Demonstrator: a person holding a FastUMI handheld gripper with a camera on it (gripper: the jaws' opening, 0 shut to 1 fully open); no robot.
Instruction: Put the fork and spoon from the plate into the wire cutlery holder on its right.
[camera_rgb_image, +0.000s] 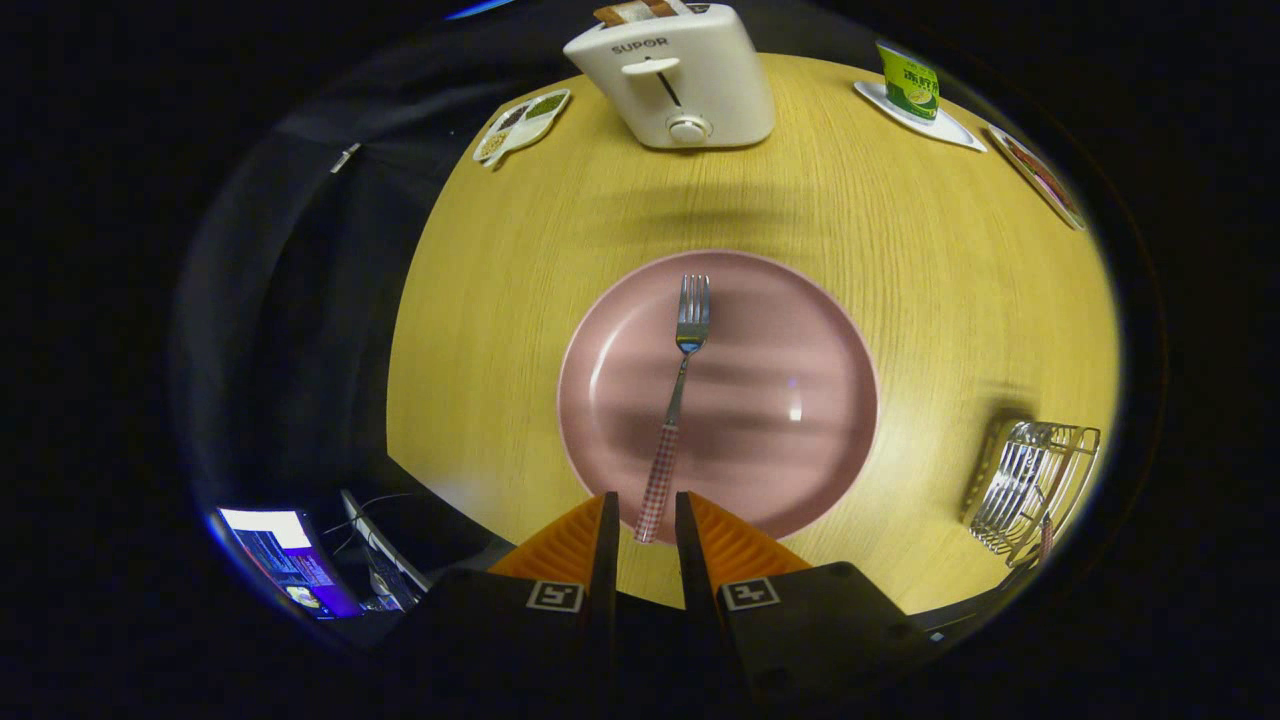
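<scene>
Steel fork with a checked pink handle (676, 400) lies on the round pink plate (810, 330), tines at twelve o'clock. Gripper (646, 520) fingers straddle the handle end, parted, apparently not yet pinching. Wire cutlery holder (1030, 485) waits at four o'clock, presumably the destination.

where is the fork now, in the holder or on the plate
On the plate: the fork lies flat there, handle end between the open gripper fingers.
</scene>
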